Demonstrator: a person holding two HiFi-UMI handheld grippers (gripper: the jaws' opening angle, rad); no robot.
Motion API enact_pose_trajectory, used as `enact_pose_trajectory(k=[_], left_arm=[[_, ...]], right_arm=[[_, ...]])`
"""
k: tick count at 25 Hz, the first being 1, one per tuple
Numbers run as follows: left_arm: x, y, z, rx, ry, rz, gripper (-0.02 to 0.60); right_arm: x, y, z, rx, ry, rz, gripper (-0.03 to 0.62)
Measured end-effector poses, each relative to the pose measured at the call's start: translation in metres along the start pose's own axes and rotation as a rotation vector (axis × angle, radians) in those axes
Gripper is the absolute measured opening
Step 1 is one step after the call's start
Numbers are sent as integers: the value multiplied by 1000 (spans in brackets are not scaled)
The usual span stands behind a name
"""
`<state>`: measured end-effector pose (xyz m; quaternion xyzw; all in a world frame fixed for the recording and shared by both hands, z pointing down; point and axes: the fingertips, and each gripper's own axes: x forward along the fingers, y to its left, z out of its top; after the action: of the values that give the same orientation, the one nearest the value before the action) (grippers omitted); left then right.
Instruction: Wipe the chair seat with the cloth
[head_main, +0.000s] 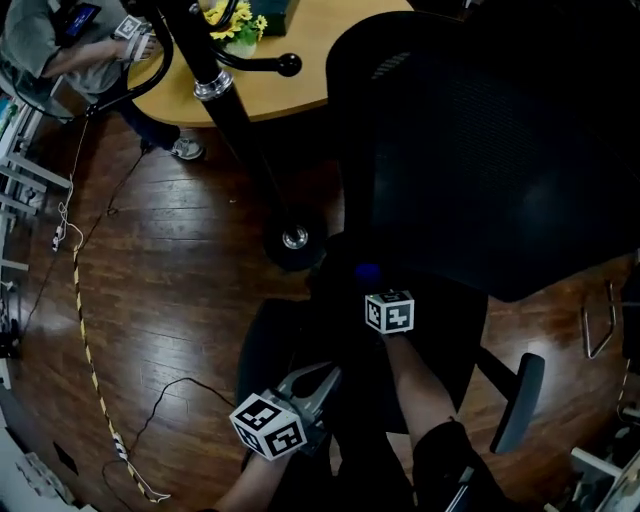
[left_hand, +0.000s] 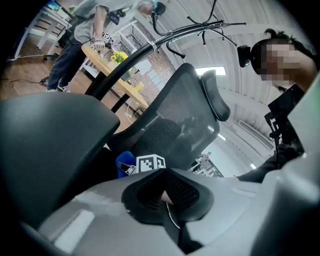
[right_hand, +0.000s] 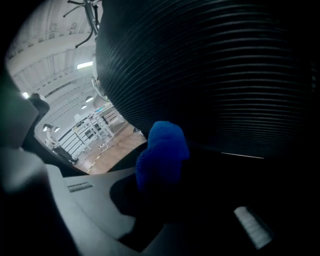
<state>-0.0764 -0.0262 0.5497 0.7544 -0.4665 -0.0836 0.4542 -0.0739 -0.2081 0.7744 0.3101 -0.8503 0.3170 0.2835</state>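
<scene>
Head view shows the right gripper (head_main: 372, 288) over the rear of the black seat (head_main: 445, 340), with the blue cloth (head_main: 367, 271) at its tips, at about 12 o'clock on the seat, just below the backrest (head_main: 480, 150). Right gripper view confirms the jaws are clamped on the cloth (right_hand: 162, 150), which bunches into a wad in front of the ribbed backrest (right_hand: 225, 65). The left gripper (head_main: 318, 384) sits at 7 o'clock from the right one, over the seat's front edge. In the left gripper view its jaws (left_hand: 166, 196) are together with nothing between them.

The step in hand looks like a wipe starting at the seat's back. To do it well, I would press the wad flat onto the fabric, not dab with its tip, then draw it toward 6 o'clock in overlapping strokes. The grip looks shallow, so dragging too hard could pull the cloth free. The idle left gripper could brace the seat edge if the chair swivels.
</scene>
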Motion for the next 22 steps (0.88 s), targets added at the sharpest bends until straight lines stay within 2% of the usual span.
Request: enact_pose_trajectory(k=[3,8,13,17,22], left_arm=[[1,4,0,8,19,26,3],[4,8,-1,15,44,46,3],[7,8,-7,31,98,36,2],[11,9,-7,27,113,42,3],[15,13,-5,32,110,42,3]], right_arm=[[-25,-48,-16,42,9,-96,32],[-99,-123,-27,110,-6,-274,32],[-162,-191,-66,199,-9,-393,32],[-200,-217,-85,213,-7,-441,32],[-206,-222,-86,215,-11,-429,32]])
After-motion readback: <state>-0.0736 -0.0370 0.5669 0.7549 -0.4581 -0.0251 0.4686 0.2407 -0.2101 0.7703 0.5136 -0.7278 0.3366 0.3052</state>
